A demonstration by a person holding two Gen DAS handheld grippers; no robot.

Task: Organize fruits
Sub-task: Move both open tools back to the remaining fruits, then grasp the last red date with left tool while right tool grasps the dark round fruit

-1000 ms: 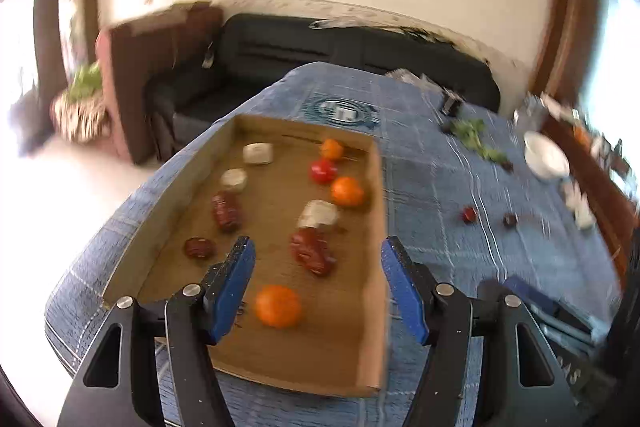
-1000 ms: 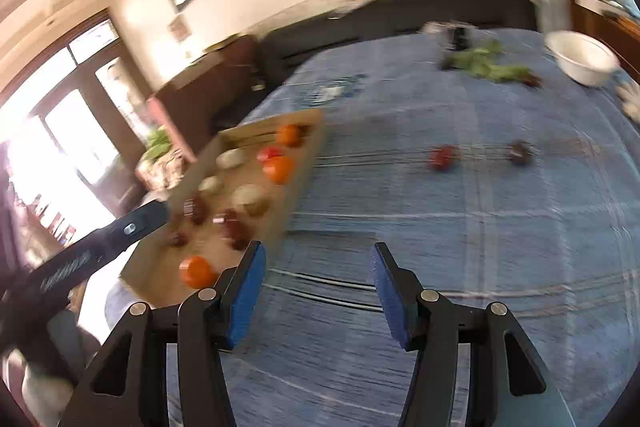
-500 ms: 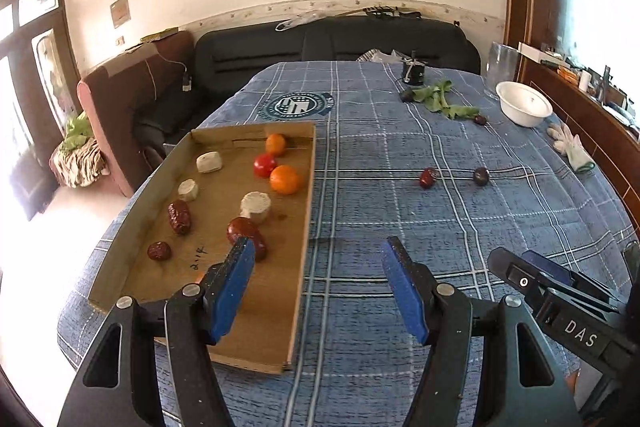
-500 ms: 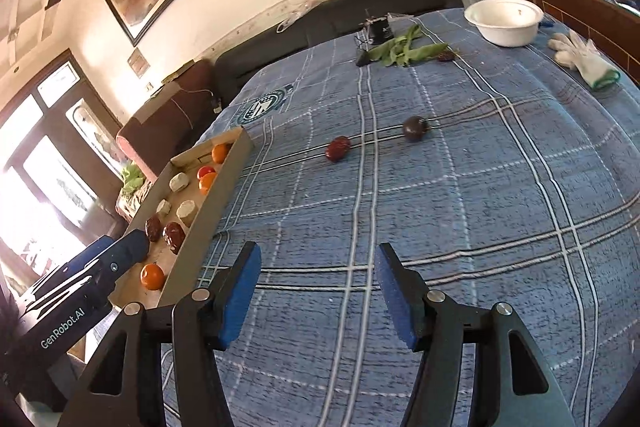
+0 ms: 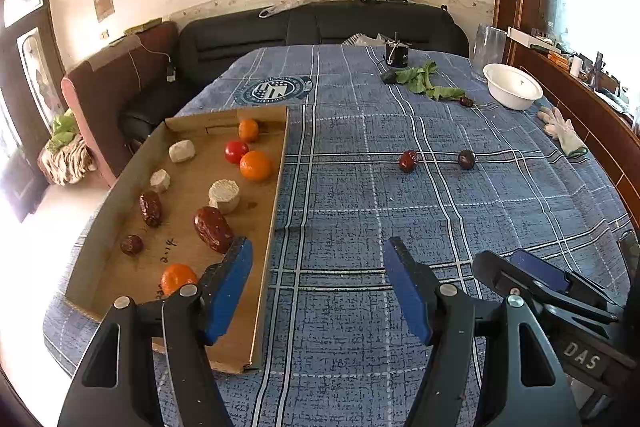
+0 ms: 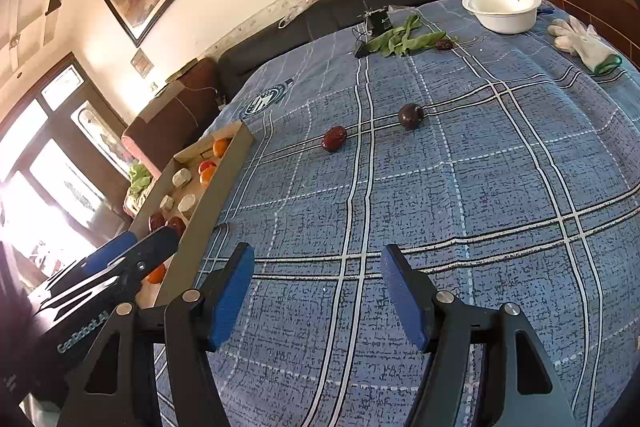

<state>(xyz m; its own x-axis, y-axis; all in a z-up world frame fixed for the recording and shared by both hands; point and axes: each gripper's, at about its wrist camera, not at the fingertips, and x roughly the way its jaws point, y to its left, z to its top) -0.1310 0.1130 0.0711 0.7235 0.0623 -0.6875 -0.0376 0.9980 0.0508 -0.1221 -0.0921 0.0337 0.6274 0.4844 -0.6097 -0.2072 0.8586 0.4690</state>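
We hold our left hand-held gripper and right hand-held gripper apart and empty, the right's jaws just widened; two dates lie loose on the surface, apparently bound for the cardboard tray.

left gripper: black frame | blue pads | silver screws

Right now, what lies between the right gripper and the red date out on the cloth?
Nothing: only bare blue checked tablecloth separates the right gripper from the red date, as the right wrist view shows.
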